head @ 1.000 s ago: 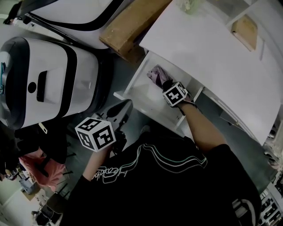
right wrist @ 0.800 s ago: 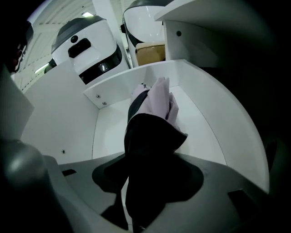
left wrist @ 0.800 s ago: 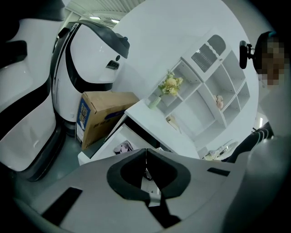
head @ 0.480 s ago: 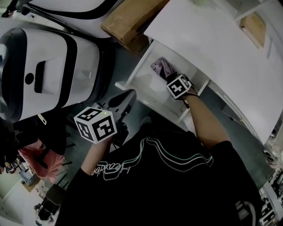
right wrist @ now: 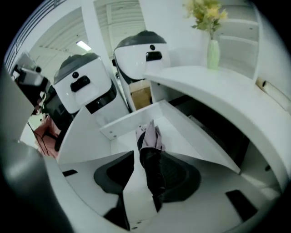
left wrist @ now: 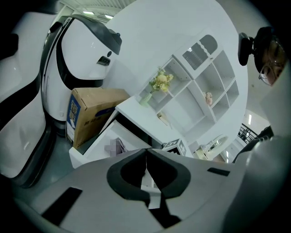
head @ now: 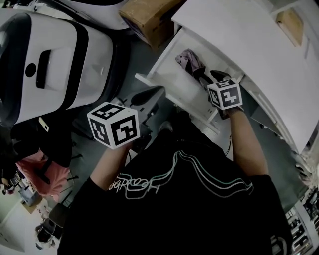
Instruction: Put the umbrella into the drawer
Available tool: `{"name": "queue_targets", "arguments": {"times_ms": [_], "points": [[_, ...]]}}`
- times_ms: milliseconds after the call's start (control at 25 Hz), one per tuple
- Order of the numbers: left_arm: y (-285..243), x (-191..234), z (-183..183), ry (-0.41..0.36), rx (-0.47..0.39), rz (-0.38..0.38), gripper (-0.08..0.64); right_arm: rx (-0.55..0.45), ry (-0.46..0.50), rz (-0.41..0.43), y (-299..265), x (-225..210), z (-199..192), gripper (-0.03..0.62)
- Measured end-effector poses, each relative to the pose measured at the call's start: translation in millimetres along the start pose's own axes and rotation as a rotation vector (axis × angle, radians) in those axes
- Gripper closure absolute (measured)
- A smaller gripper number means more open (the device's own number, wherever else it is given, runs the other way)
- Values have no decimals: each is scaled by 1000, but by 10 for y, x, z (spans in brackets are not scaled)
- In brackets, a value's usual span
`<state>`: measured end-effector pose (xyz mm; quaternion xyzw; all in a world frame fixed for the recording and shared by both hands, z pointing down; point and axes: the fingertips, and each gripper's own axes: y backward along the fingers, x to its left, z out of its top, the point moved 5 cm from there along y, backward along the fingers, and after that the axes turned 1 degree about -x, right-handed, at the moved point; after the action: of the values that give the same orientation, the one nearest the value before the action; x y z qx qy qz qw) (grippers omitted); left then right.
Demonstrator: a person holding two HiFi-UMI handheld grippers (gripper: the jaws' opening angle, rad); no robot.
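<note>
A folded umbrella (head: 191,62), pink canopy with a black handle end, lies inside the open white drawer (head: 170,85). My right gripper (head: 211,77) hovers over the drawer's near side. In the right gripper view the umbrella (right wrist: 150,134) points away, and its black end runs between the jaws of the right gripper (right wrist: 146,155), close to the right one. White drawer floor shows on its left. These jaws are closing and do not clamp it. My left gripper (head: 151,94) hangs outside the drawer's front, and the left gripper (left wrist: 145,151) has its tips together, empty.
The drawer (right wrist: 132,120) pulls out from under a white desk top (head: 239,45). A cardboard box (head: 149,14) stands at the drawer's far-left side, beside large white-and-black machines (head: 45,64). A vase of yellow flowers (right wrist: 213,45) stands on the desk, a shelf unit (left wrist: 204,86) behind.
My right gripper has lifted and drawn back off the umbrella, which stays lying in the drawer. The left gripper has barely shifted.
</note>
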<state>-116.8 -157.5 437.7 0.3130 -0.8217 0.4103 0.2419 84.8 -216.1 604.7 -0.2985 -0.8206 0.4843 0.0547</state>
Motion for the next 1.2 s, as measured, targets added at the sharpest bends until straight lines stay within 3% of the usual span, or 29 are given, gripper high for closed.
{"name": "queue_targets", "arguments": {"times_ms": [120, 200, 320, 440, 680, 840, 1200], "points": [[77, -130, -49, -48, 7, -41, 538, -122, -178, 23, 406, 89, 33, 470], [143, -235, -106, -84, 14, -72, 538, -216, -260, 85, 709, 255, 45, 509], [279, -415, -206, -137, 22, -119, 538, -343, -291, 212, 1137, 671, 71, 523], [426, -604, -282, -190, 22, -168, 538, -453, -312, 276, 1548, 1055, 130, 532], [840, -988, -426, -274, -33, -239, 538, -682, -476, 441, 2359, 1711, 61, 537], [1015, -1162, -466, -292, -58, -298, 538, -748, -451, 390, 2636, 1903, -49, 540], [1135, -1356, -477, -309, -65, -343, 538, -701, -297, 261, 2781, 2053, -162, 545]]}}
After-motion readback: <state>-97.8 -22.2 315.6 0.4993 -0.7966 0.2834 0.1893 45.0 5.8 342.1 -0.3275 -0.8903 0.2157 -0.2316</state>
